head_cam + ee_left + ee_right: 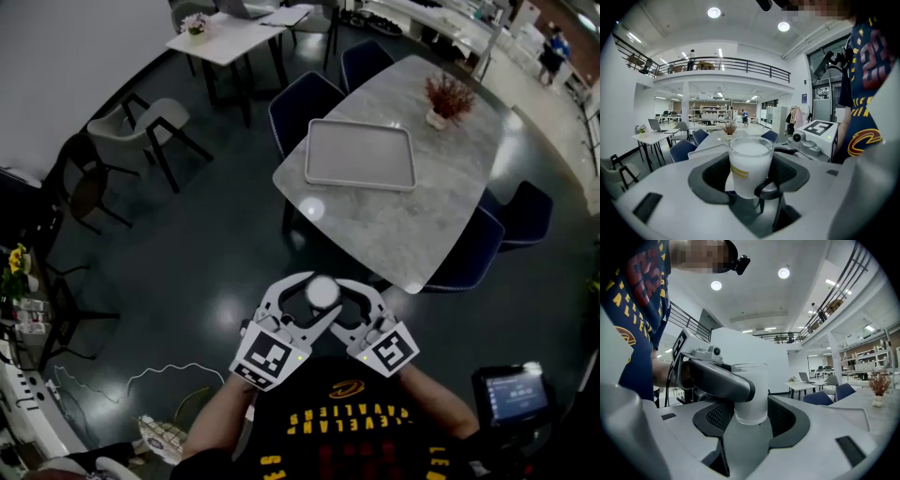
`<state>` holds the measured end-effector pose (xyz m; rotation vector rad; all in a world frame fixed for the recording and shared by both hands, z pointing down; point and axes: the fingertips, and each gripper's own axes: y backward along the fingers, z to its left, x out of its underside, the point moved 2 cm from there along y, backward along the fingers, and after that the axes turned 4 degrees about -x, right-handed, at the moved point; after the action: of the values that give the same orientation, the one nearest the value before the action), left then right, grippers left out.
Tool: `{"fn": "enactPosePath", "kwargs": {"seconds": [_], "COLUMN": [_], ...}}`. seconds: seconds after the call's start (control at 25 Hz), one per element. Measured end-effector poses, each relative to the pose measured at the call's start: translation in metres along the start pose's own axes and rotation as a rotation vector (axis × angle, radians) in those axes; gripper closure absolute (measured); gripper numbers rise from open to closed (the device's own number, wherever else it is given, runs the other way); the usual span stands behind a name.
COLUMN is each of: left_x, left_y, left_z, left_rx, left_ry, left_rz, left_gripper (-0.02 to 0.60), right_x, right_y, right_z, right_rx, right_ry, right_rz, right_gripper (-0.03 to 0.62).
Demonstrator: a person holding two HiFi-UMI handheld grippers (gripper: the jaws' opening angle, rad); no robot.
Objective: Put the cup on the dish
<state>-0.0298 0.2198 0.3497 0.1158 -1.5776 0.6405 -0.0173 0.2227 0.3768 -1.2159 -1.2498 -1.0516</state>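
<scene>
Left gripper is held close in front of the person's chest, its marker cube low at the left. Its fingers are closed round a cup, the dark pads against the cup's two sides. The cup is white and stands upright, with a yellow label on its side in the left gripper view. It hangs in the air over the dark floor, short of the worktop's near corner and well apart from the dish.

Right gripper comes in from the other side, and its fingers close round the same cup. The two pairs of fingers cross each other; in the right gripper view one left finger lies across the cup's left side.

Farther off and to the right stands the grey stone worktop. The dish, a pale rectangular tray, lies flat near its left edge. A small potted plant stands beyond the dish toward the far edge.
</scene>
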Motion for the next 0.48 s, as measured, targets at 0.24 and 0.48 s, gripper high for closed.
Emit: {"fn": "enactPosePath", "kwargs": {"seconds": [0.24, 0.48], "left_x": [0.001, 0.003], "left_y": [0.008, 0.009], "left_z": [0.047, 0.073], "left_rx": [0.048, 0.090], "left_ry": [-0.060, -0.083], "left_rz": [-0.011, -0.032], "left_gripper": [0.319, 0.319], "right_x": [-0.005, -0.004], "right_y": [-0.047, -0.073], "right_z": [-0.010, -0.018], "right_rx": [0.080, 0.126], "right_ry": [0.025, 0.034], "right_rz": [0.006, 0.028], "right_gripper": [0.367, 0.367]}}
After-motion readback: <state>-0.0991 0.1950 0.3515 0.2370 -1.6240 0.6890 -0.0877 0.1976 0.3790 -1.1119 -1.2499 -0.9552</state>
